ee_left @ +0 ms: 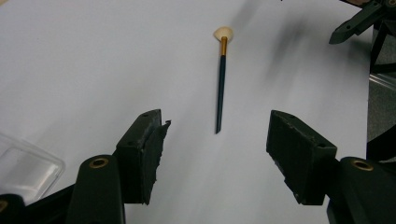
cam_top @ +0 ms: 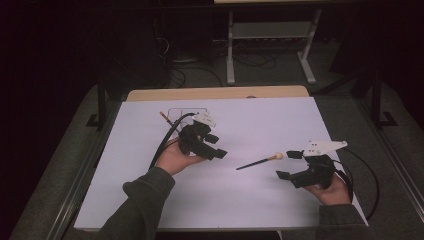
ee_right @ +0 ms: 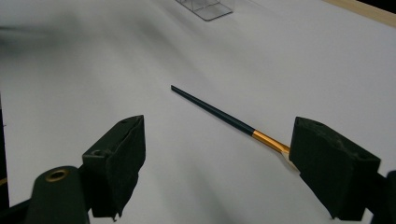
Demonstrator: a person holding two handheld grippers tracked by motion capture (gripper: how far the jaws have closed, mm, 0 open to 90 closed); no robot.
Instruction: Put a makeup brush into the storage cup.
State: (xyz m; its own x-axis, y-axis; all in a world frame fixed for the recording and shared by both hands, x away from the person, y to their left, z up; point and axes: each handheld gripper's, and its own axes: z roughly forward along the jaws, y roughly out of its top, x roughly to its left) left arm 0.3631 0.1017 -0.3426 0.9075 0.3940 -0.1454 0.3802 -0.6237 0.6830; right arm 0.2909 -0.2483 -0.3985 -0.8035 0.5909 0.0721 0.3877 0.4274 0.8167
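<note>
A: Where does the slim dark-handled paintbrush with a gold ferrule and pale fan-shaped bristles [cam_top: 257, 162] lie?

B: Flat on the white table sheet [cam_top: 250, 200], between the 2 tools. Its long axis runs from the pointed handle end, toward the left gripper [cam_top: 216, 148], up to the bristle end, which sits just beside the right gripper [cam_top: 290, 164].

A: So which hand is nearer?

B: The right one, I judge. In the right gripper view the ferrule [ee_right: 268, 140] passes right by the far jaw, and the bristles are hidden behind it. In the left gripper view the brush [ee_left: 221, 79] points straight away, its handle tip lying a little beyond the gap.

A: And the jaws?

B: Both pairs gape wide, with nothing between them.

A: Anything else near the brush?

B: A clear plastic box [ee_right: 205, 8] well beyond the handle end, just behind the left gripper.
</note>
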